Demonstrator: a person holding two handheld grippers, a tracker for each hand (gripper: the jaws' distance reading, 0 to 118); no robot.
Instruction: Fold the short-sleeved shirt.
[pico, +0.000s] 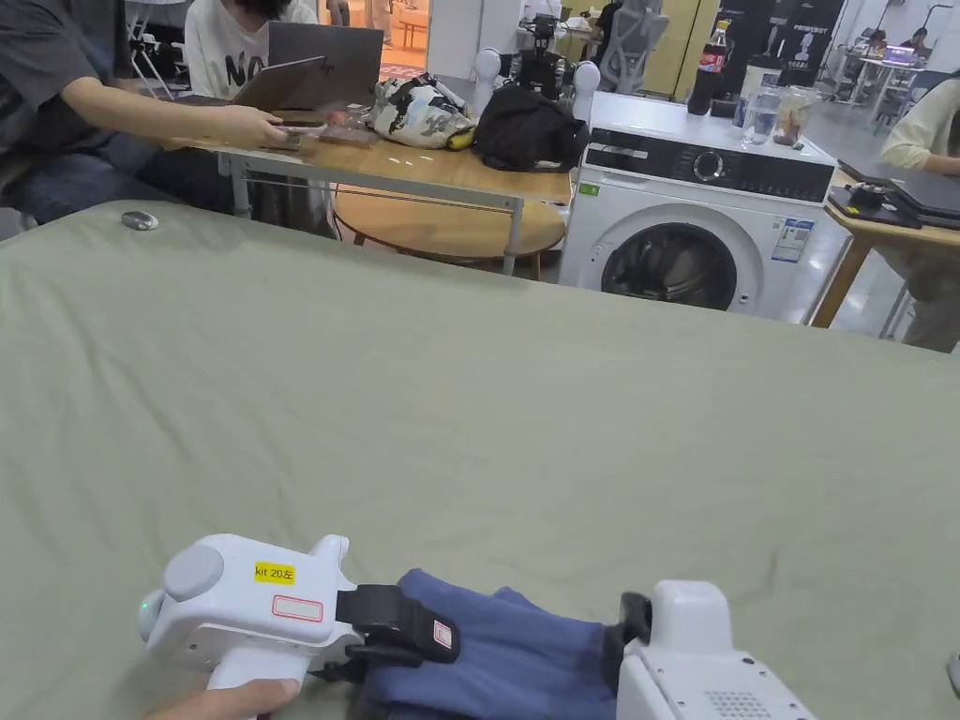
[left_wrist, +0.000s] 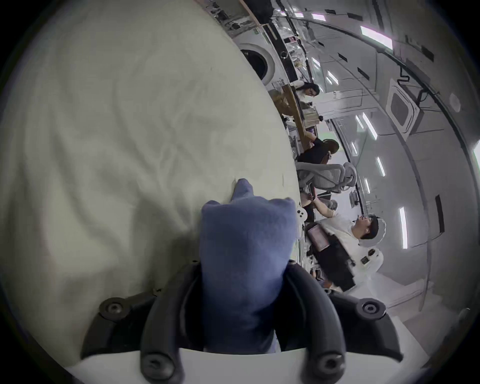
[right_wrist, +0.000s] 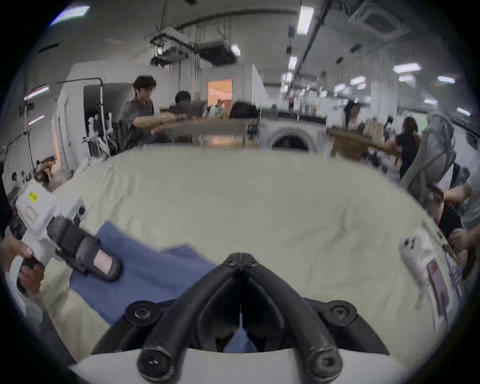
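1. Head view: the blue short-sleeved shirt (pico: 506, 656) lies bunched at the near edge of the green-covered surface (pico: 469, 403), stretched between the two tools. The left tool (pico: 412, 637), white-bodied with black jaws, bites into the shirt's left end; a hand (pico: 225, 698) holds its grip from below. The right tool (pico: 628, 623) meets the shirt's right end, though its jaws are mostly hidden behind its own white body. Well beyond both tools the cloth cover is bare and softly creased, with a computer mouse (pico: 139, 220) at its far left corner. Past the surface stand a white washing machine (pico: 694, 234), a wooden table with laptops and bags, and seated people.

2. Left gripper view: the left tool's jaws pinch a thick roll of blue fabric (left_wrist: 241, 259), which sticks out past the tips in soft peaks. The pale cover spreads away beyond, with people and office chairs to one side.

3. Right gripper view: the right tool (right_wrist: 241, 259) has its tips pressed together, and a sliver of blue shows deep between the jaws, near their base. The shirt runs off towards the left tool (right_wrist: 104, 265), which lies across its far end.
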